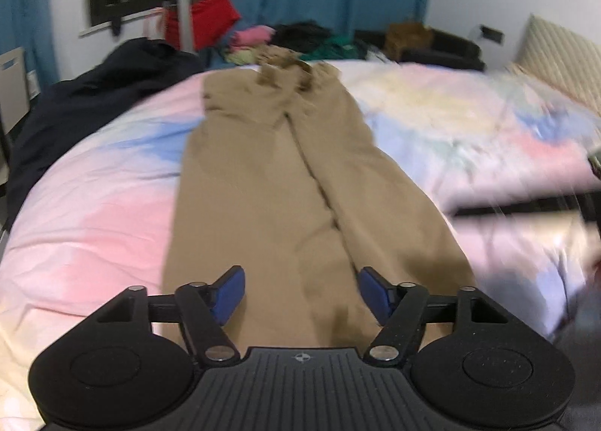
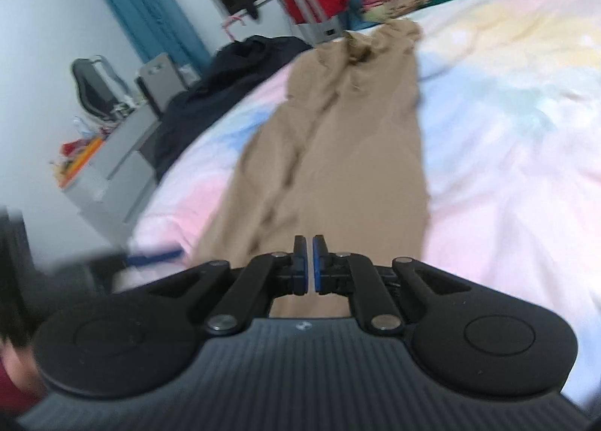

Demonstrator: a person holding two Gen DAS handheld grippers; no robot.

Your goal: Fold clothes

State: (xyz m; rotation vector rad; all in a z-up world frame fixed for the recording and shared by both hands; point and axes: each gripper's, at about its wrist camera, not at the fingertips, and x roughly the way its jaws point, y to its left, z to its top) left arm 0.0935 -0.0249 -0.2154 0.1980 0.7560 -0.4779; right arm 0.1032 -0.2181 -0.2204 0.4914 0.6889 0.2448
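Observation:
Tan trousers (image 1: pixel 285 175) lie flat on the bed, legs side by side toward me, waistband at the far end. They also show in the right wrist view (image 2: pixel 338 153). My left gripper (image 1: pixel 300 294) is open, its blue pads spread over the near leg ends, nothing between them. My right gripper (image 2: pixel 310 265) is shut with its pads almost touching, just above the near end of the trousers; no cloth shows between the pads. The right gripper appears as a dark blurred streak (image 1: pixel 526 209) at the right of the left wrist view.
The bed has a pastel pink, blue and yellow cover (image 1: pixel 94 198). A dark garment (image 1: pixel 97 93) lies at its far left edge. A heap of coloured clothes (image 1: pixel 285 40) and a tripod (image 1: pixel 180 6) stand beyond the bed. A pillow (image 1: pixel 563 55) is at far right.

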